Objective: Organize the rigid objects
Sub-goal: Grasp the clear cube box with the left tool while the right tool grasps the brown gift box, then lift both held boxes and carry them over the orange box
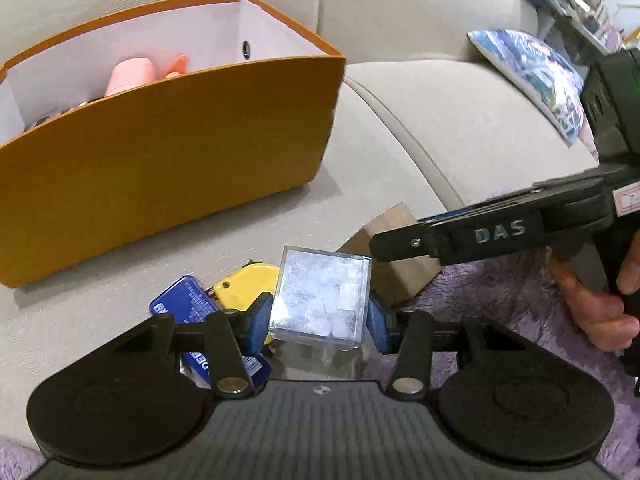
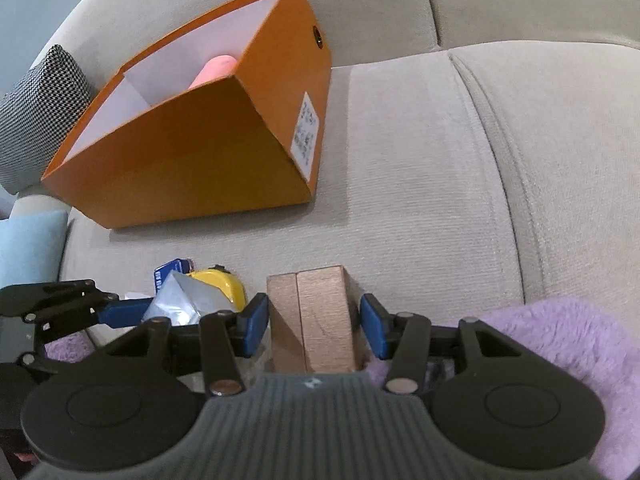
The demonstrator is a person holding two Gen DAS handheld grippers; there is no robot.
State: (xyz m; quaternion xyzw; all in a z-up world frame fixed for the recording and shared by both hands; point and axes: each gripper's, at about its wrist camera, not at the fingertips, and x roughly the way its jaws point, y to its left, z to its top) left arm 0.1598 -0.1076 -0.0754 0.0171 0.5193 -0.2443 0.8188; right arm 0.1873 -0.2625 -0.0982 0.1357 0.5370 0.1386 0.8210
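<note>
Box contents mostly hidden

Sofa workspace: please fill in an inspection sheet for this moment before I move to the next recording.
Surface: beige sofa seat, purple fluffy throw at its near edge.
Job's things: orange box open, pink cylinder inside; clear cube, wooden block, yellow tape measure and blue tin outside it.
Clutter: nothing seen.
Grippers: left gripper shut on clear cube; right gripper straddles wooden block, grip unclear.
Cables: nothing seen.
Surroundings: printed blue pillow, houndstooth cushion.
</note>
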